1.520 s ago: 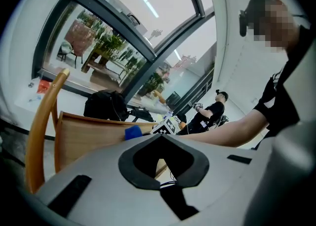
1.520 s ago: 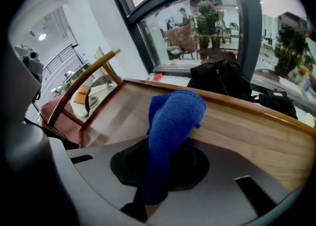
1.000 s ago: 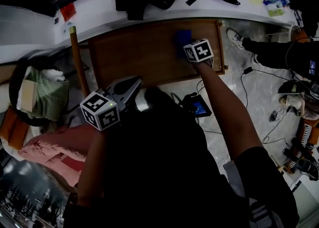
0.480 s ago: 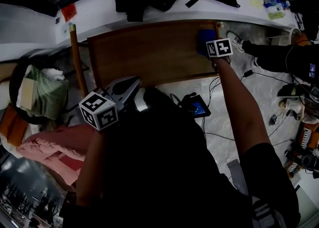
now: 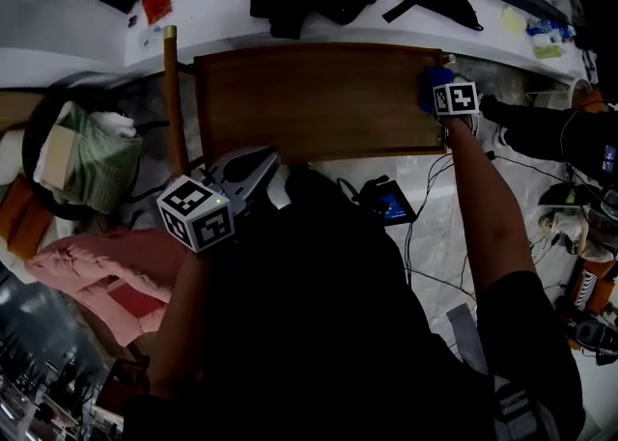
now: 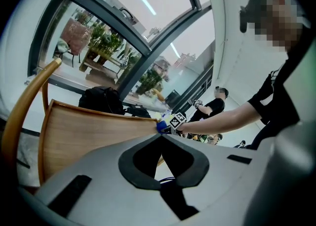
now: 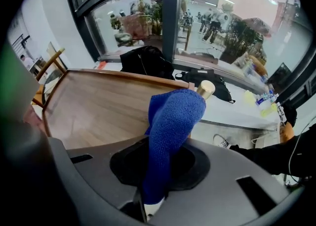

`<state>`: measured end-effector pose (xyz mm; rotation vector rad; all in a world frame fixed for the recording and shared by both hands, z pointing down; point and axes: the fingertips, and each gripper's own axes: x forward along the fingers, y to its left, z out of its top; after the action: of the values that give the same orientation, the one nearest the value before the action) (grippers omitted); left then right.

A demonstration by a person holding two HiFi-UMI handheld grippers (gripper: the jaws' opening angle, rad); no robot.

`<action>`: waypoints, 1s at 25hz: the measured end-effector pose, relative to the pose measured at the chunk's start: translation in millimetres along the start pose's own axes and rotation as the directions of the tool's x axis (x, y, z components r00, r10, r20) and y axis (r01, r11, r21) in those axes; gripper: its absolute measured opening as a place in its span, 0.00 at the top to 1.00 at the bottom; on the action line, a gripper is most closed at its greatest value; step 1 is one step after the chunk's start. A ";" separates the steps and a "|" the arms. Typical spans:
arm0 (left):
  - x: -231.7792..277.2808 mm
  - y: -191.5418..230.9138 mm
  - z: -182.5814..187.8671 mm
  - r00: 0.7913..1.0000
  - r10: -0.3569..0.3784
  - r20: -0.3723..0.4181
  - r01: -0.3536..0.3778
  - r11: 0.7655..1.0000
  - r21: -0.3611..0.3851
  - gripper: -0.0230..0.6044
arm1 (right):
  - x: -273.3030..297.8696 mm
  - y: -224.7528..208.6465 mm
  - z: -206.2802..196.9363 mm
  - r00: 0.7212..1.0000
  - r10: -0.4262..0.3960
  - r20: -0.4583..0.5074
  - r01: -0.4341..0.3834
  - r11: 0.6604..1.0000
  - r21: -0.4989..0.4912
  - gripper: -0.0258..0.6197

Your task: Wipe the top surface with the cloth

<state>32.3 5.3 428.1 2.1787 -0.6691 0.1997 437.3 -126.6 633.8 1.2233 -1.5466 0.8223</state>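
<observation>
The blue cloth (image 7: 173, 116) is clamped in the right tongs (image 5: 435, 92) at the right edge of the wooden desk (image 5: 309, 101), towards its far corner. The left tongs (image 5: 253, 171) are held closed and empty, off the near edge.

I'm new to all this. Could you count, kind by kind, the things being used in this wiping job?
grippers: 2, the left gripper and the right gripper
blue cloth: 1
wooden top: 1
total: 4
</observation>
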 end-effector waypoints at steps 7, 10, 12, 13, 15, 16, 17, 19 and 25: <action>-47.9 19.8 5.2 0.998 0.028 0.057 -0.028 1.000 -0.010 0.95 | -8.1 24.4 2.9 1.000 0.003 -0.029 0.001 0.989 0.145 0.86; -77.3 39.2 8.8 0.996 0.047 0.076 -0.046 0.999 -0.017 0.95 | -13.6 101.1 29.4 0.987 0.149 0.056 -0.155 0.979 0.132 0.86; -94.3 50.8 10.8 0.996 0.051 0.078 -0.050 0.999 -0.022 0.95 | -18.9 164.2 50.9 0.963 0.245 0.113 -0.256 0.962 0.091 0.86; -102.3 55.7 11.9 0.996 0.051 0.077 -0.049 0.999 -0.023 0.95 | -21.6 198.3 61.2 0.946 0.295 0.136 -0.306 0.949 0.069 0.86; -117.0 64.0 13.8 0.996 0.047 0.071 -0.045 0.999 -0.020 0.95 | -27.1 269.9 79.1 0.902 0.400 0.164 -0.409 0.912 0.023 0.86; -123.4 67.5 14.7 0.997 0.044 0.066 -0.043 0.999 -0.018 0.95 | -30.2 305.3 86.7 0.877 0.450 0.169 -0.456 0.890 -0.004 0.86; -129.2 70.8 15.5 0.997 0.041 0.060 -0.040 0.999 -0.015 0.95 | -33.6 339.2 93.7 0.852 0.495 0.170 -0.497 0.867 -0.034 0.86; -140.4 76.5 16.9 0.998 0.033 0.053 -0.033 0.999 -0.010 0.95 | -40.9 400.1 105.1 0.807 0.568 0.162 -0.561 0.823 -0.093 0.86; -173.1 99.8 15.6 0.998 0.031 0.049 -0.030 0.999 -0.018 0.95 | -37.2 539.4 113.8 0.719 0.692 0.064 -0.673 0.716 -0.184 0.86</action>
<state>-168.0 10.6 423.4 2.1638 -0.7291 0.1559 -111.2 -73.7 593.2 0.5671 -2.1777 1.0810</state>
